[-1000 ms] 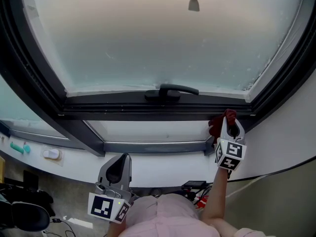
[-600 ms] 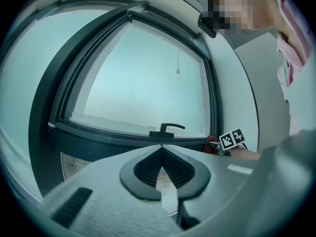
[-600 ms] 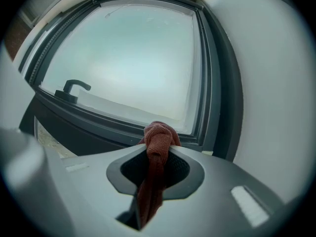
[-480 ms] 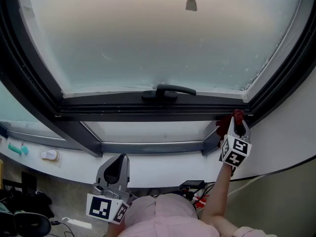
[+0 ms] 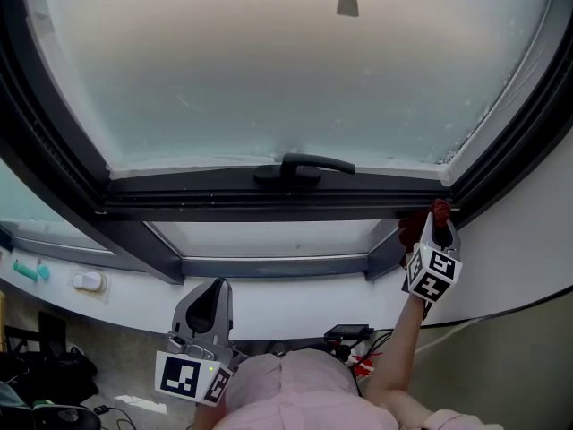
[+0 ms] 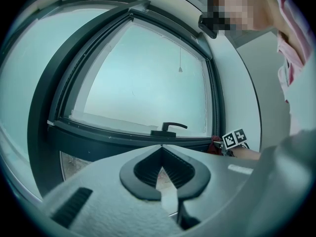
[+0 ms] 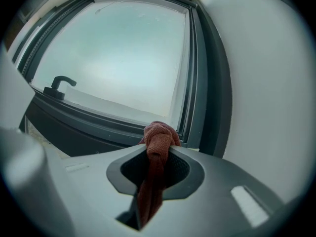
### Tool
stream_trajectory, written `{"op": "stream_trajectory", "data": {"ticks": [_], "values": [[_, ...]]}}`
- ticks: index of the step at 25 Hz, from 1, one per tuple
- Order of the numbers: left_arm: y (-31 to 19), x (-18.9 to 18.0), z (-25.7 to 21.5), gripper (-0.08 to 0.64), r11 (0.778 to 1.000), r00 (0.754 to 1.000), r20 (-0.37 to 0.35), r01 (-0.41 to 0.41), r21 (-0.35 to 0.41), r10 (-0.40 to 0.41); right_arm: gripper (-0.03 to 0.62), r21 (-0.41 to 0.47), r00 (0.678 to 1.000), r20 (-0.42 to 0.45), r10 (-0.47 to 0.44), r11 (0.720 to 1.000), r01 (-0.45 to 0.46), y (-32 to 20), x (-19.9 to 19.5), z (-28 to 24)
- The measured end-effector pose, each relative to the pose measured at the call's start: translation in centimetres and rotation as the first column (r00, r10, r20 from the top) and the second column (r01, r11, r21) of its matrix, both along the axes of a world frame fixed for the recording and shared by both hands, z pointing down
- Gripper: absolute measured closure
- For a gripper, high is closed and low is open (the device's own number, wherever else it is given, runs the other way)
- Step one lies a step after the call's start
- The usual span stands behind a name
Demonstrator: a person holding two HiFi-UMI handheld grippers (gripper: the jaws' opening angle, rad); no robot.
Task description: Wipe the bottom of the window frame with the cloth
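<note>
- While its jaws pinch the red cloth (image 7: 159, 138), the right gripper (image 7: 157, 154) holds the wad at the far right corner of the window frame (image 5: 269, 201), on the bottom rail.
- Left gripper (image 6: 160, 152): jaws together, empty, low and near, well apart from the frame.
- Handle (image 5: 301, 167): mid-rail, left of the cloth.

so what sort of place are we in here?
Indoors at a large window, probably an office or a flat; which one can't be told. Cues: the dark window frame with a lever handle, a white sill under it, and cables trailing below the sill.
</note>
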State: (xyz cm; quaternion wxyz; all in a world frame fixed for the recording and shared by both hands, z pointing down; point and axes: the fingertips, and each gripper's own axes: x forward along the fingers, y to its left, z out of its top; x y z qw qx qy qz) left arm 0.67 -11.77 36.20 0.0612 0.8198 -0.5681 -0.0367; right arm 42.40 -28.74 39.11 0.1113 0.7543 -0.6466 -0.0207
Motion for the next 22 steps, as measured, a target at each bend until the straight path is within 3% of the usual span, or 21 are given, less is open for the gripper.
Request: {"op": "stream_trajectory", "data": {"ticks": [22], "values": [[-2.1,0.3,0.1,0.565,1.0,1.0,-0.013,-0.003,0.008,0.003,0.532,-0.008,0.994,0.025,0.107,0.994,-0.107,-0.6,3.9,0.1]]}}
